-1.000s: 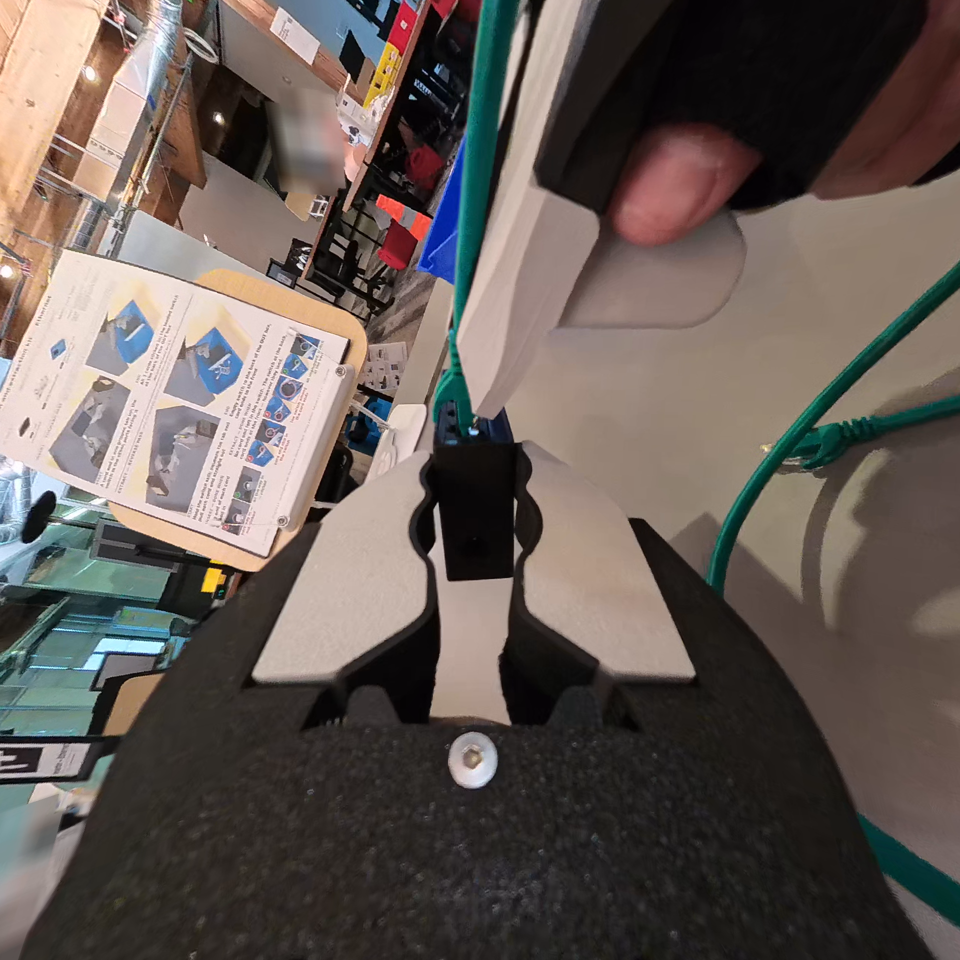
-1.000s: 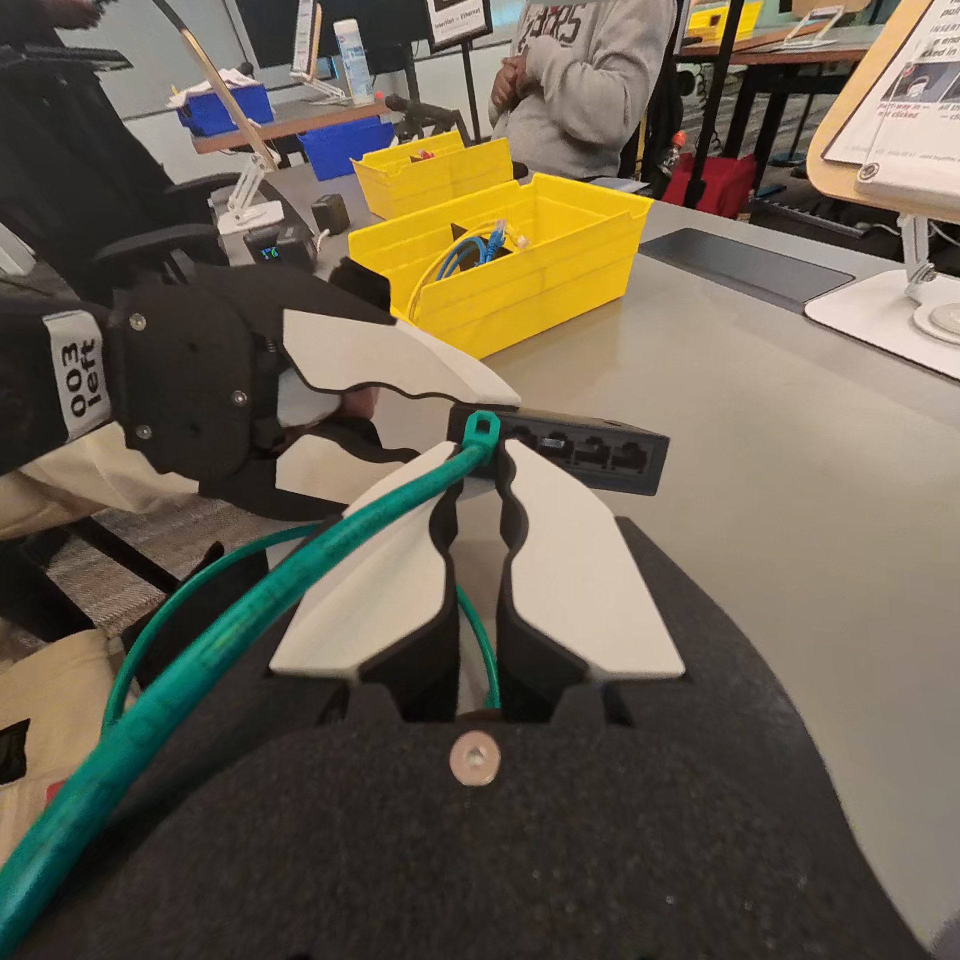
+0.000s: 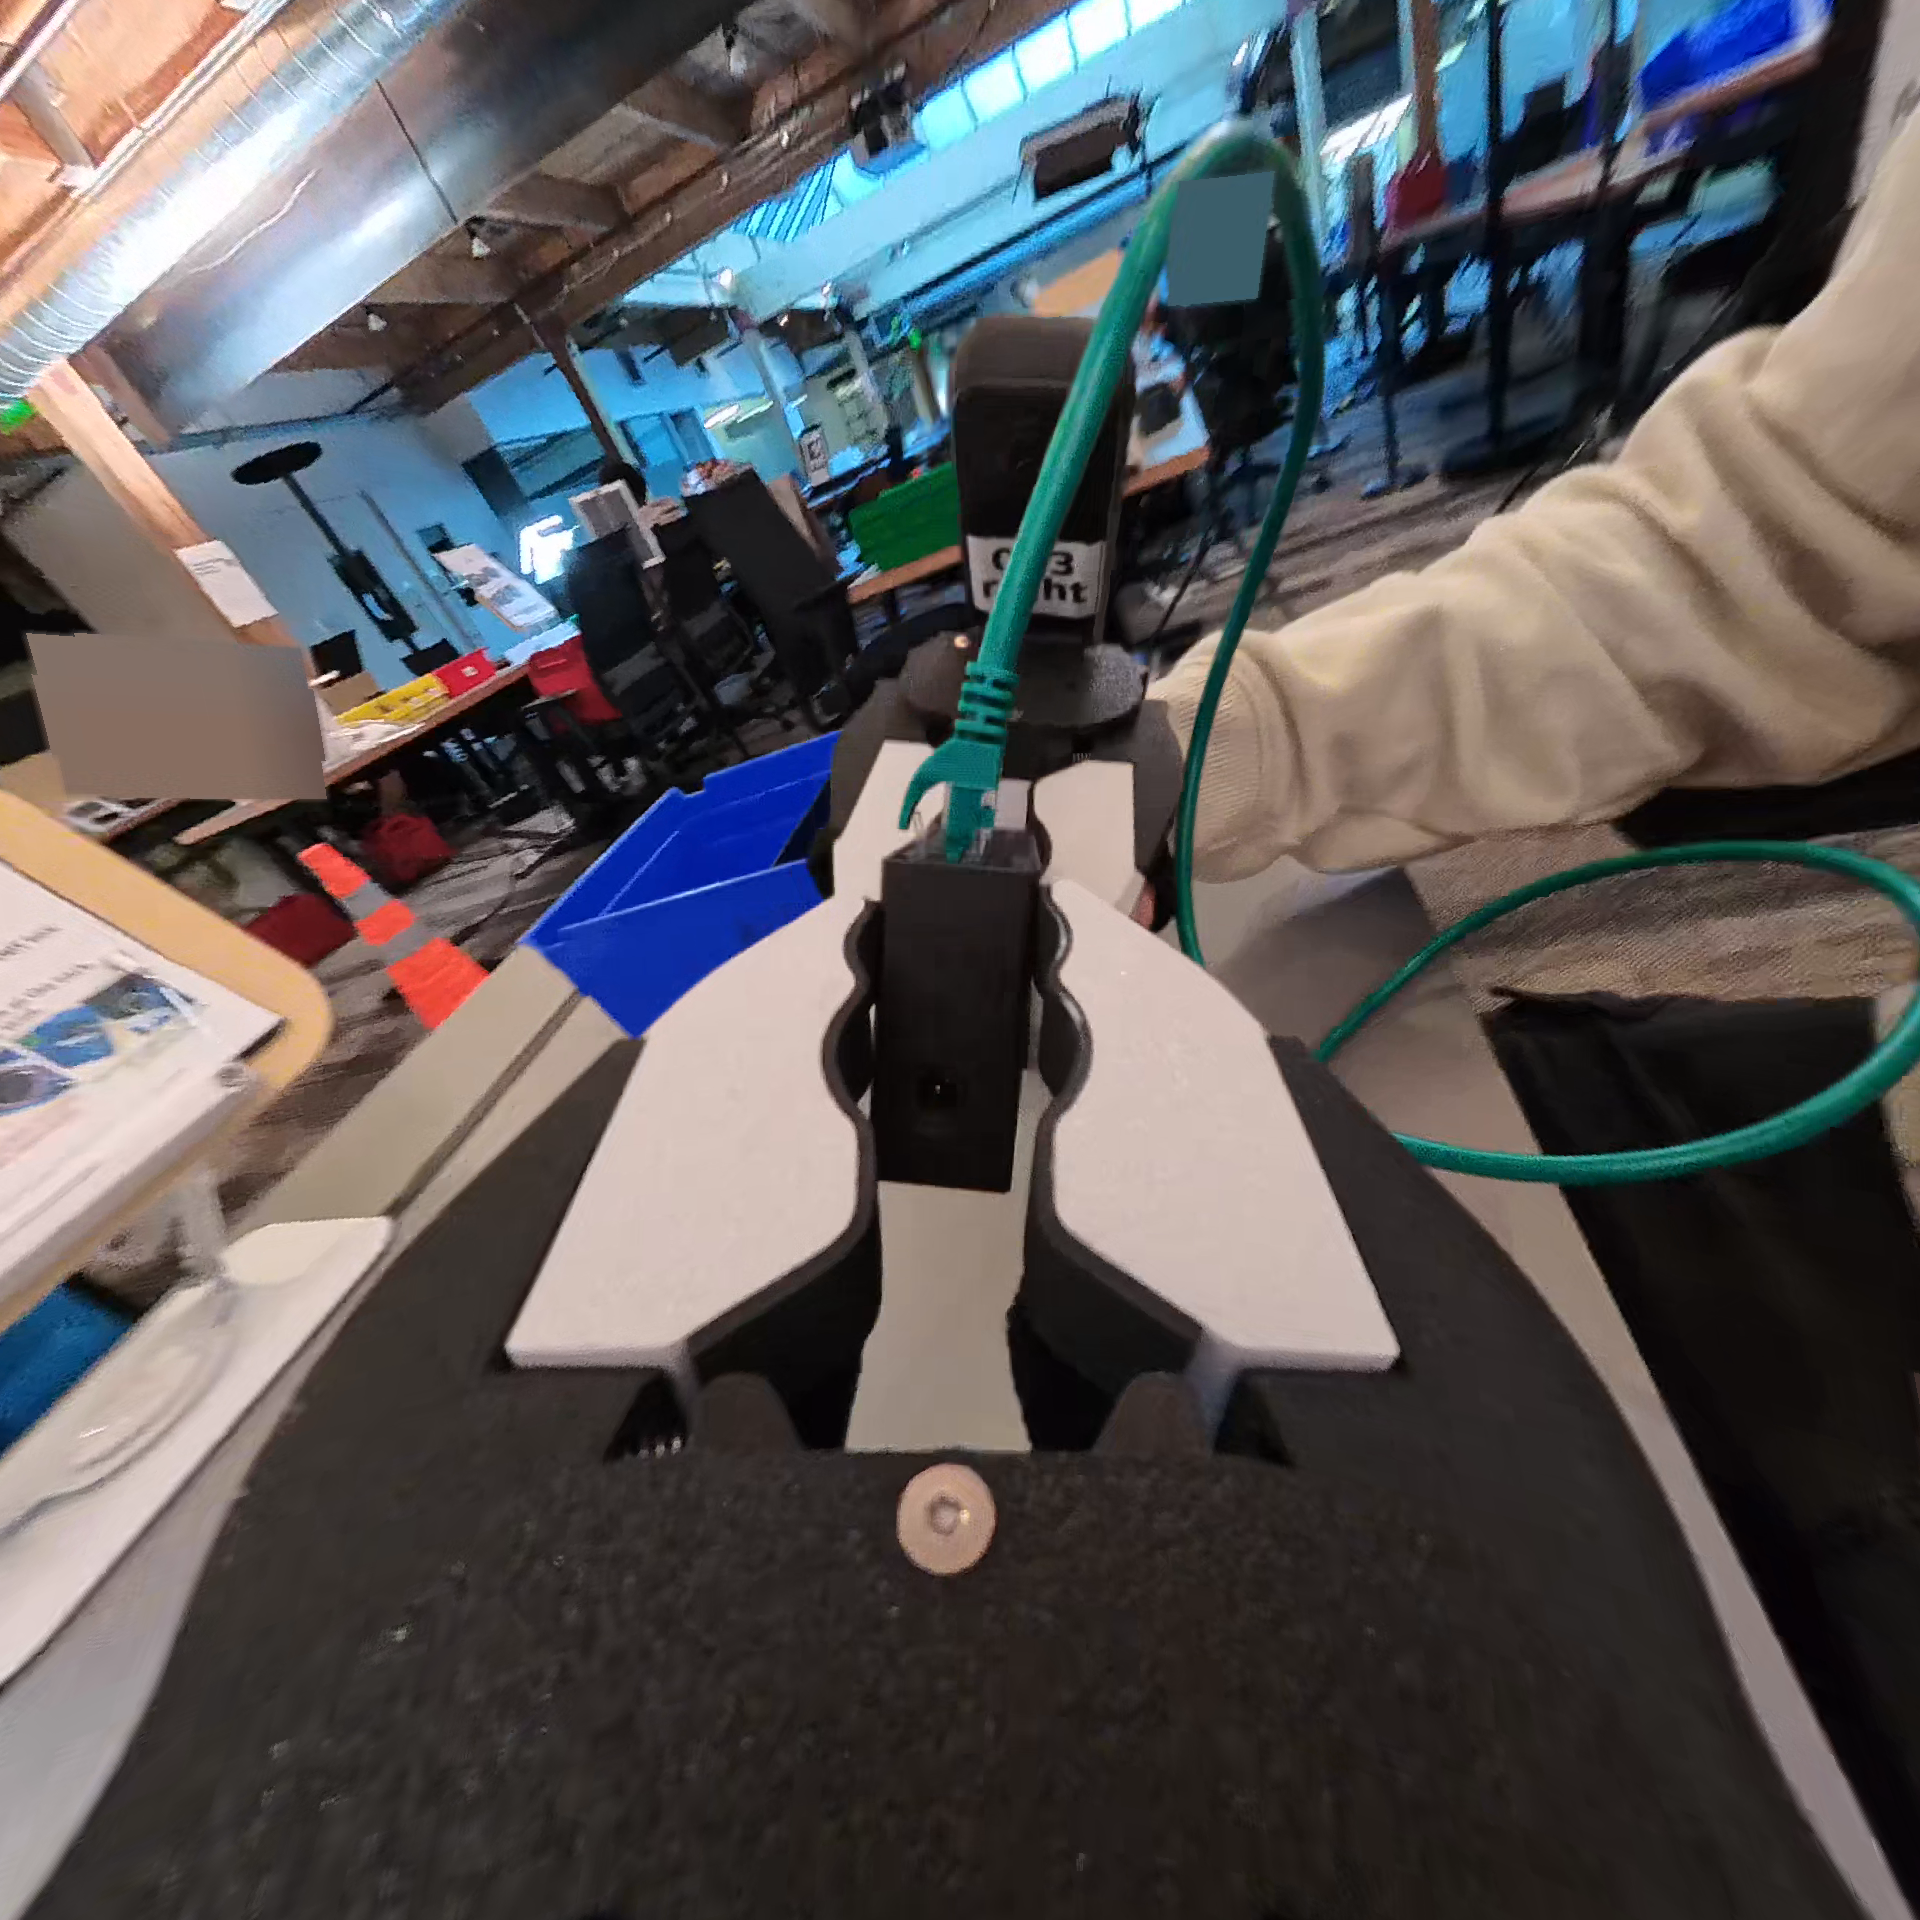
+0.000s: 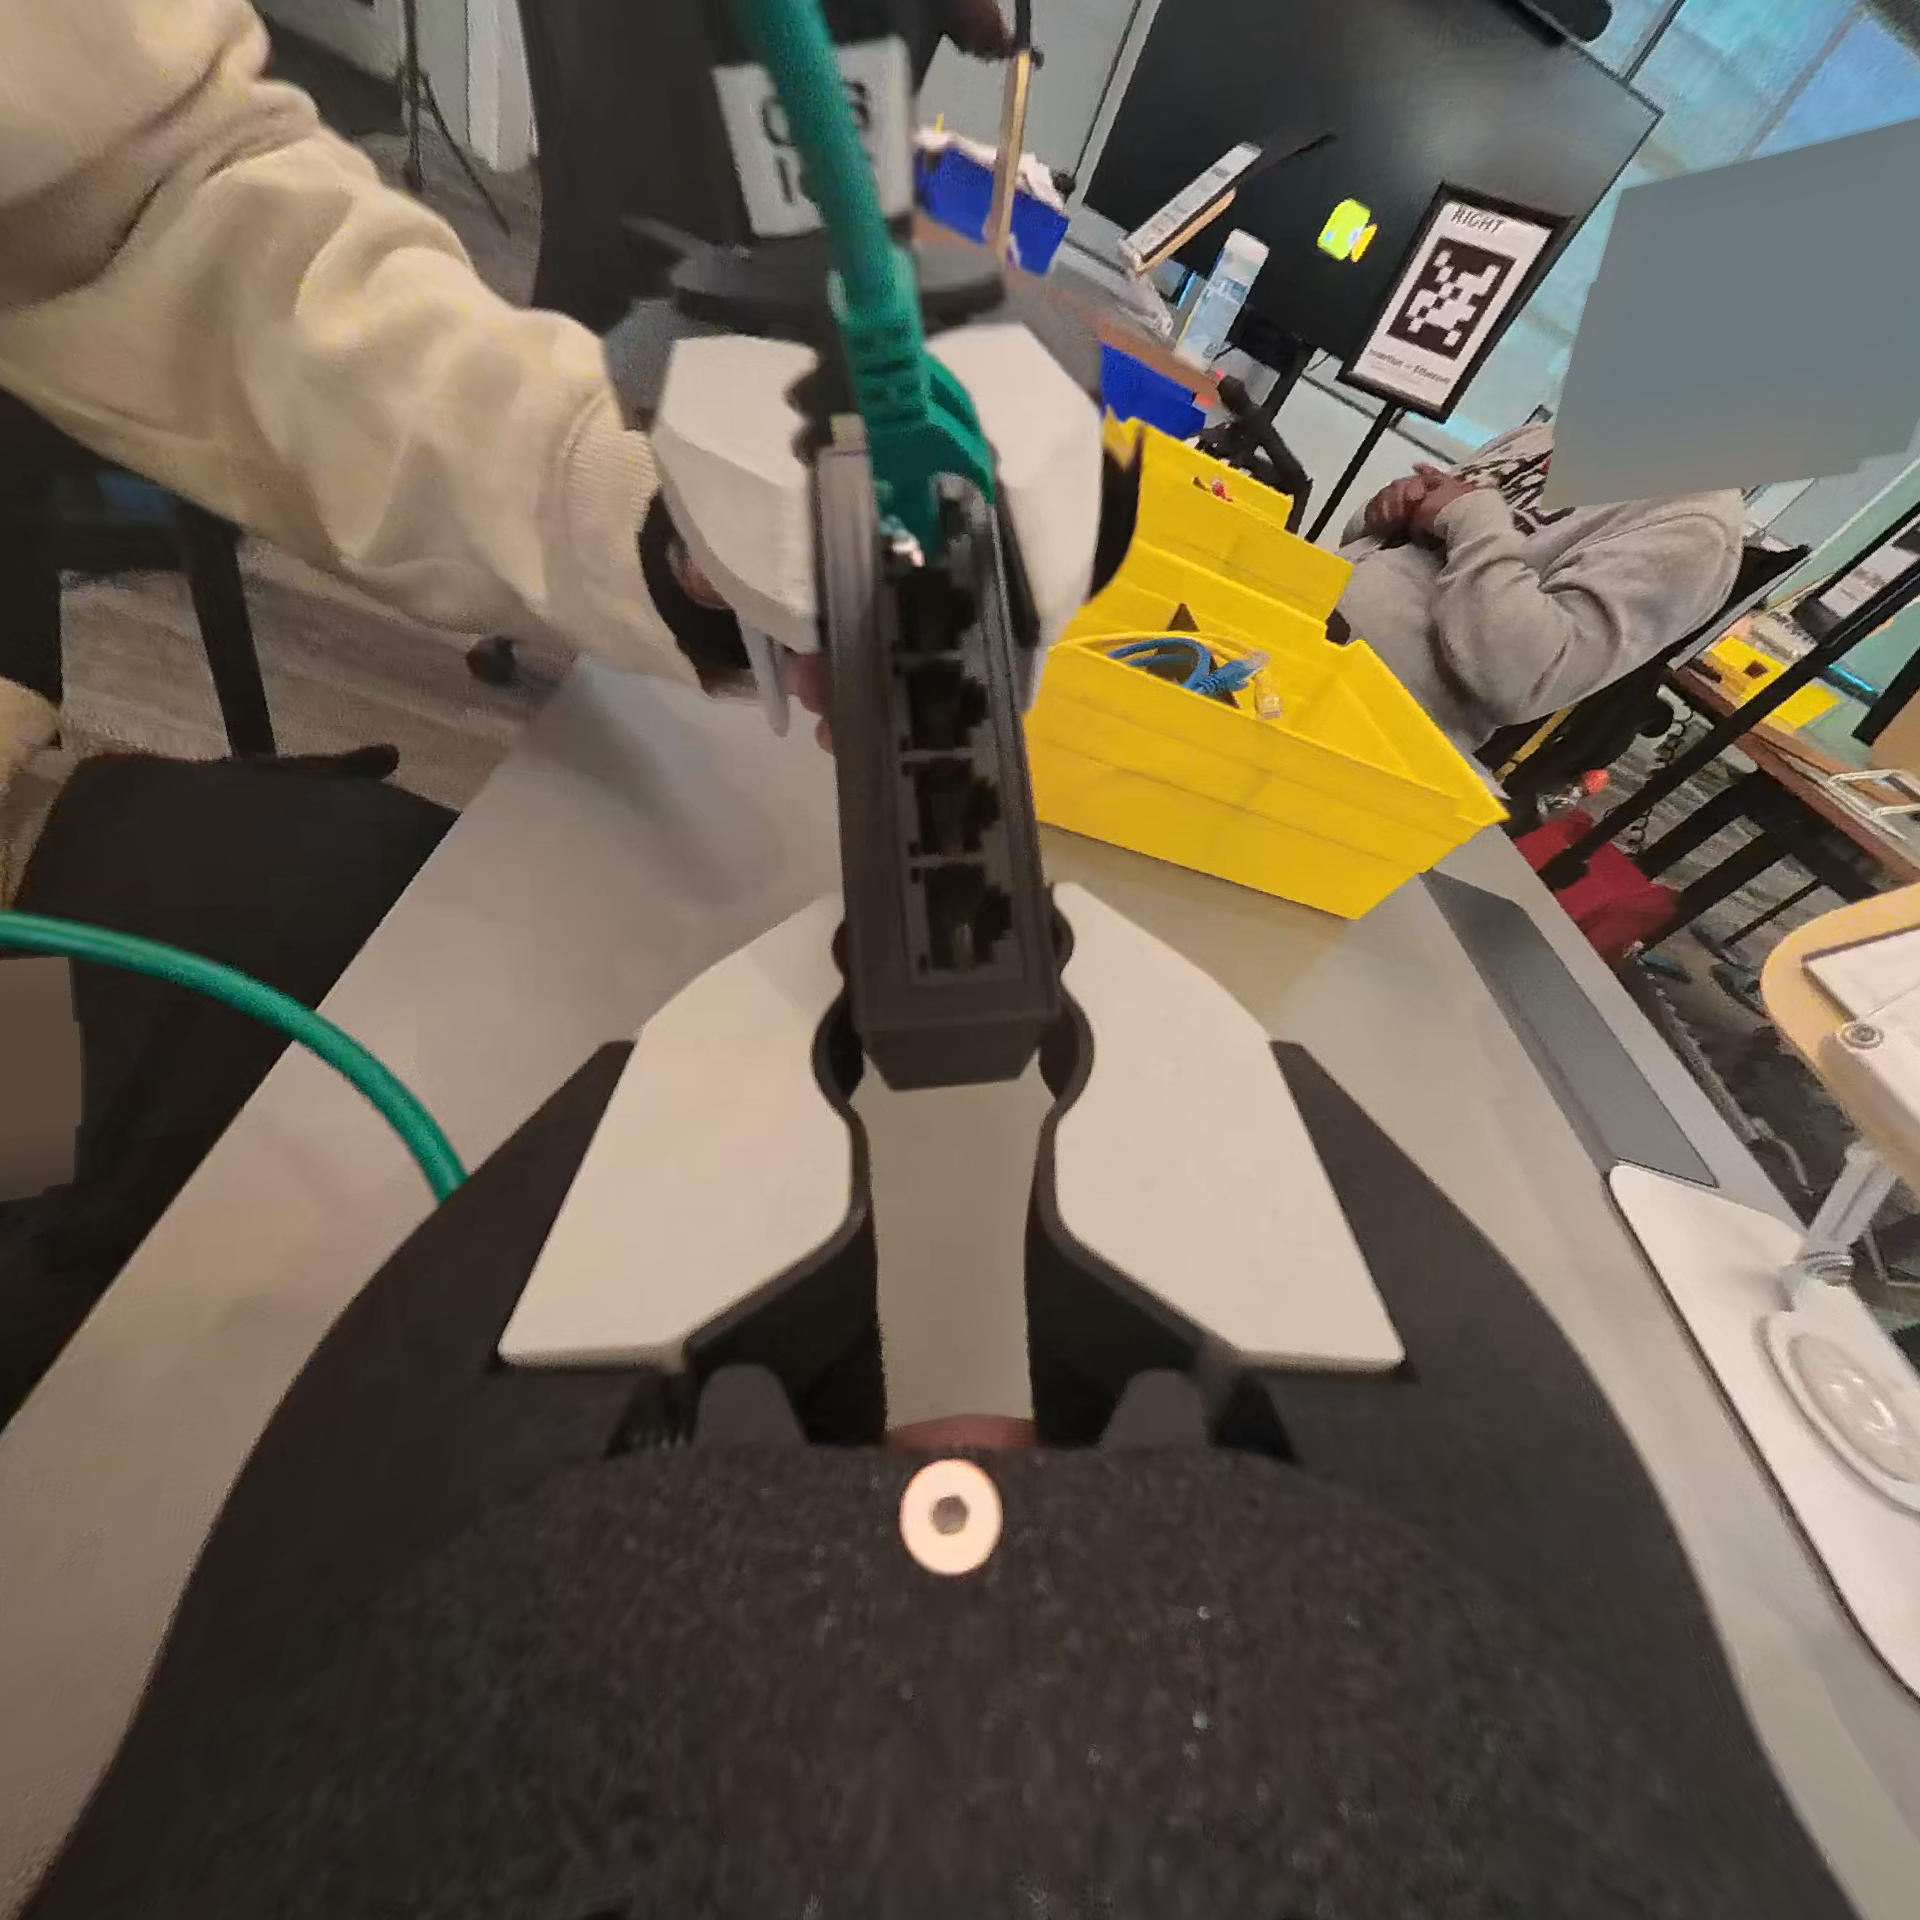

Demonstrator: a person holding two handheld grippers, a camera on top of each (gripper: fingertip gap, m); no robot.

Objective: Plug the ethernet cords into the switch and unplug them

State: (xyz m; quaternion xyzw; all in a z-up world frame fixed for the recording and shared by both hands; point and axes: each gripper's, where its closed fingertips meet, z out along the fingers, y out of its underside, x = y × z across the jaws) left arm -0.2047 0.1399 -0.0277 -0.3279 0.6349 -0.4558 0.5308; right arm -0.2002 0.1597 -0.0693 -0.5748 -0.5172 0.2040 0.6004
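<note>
Your left gripper [image 3: 956, 997] has its fingers clenched on one end of the black ethernet switch [image 3: 951, 1023], and your right gripper [image 4: 951, 997] has its fingers closed on the opposite end [image 4: 940, 831], so the switch hangs between the two, lifted above the grey surface [image 4: 623, 935]. In the right wrist view its row of ports faces up toward the camera. A green ethernet cord [image 3: 1049, 499] is plugged into the port nearest the left gripper [image 4: 883, 447]; its plug and ribbed boot stand up out of the switch, and the cord arches overhead and loops down past your cream sleeve [image 3: 1558, 644]. On the surface beyond, a yellow bin [image 4: 1236, 790] holds blue cords [image 4: 1195, 665]; a blue bin [image 3: 675, 894] sits at the far edge in the left wrist view.
</note>
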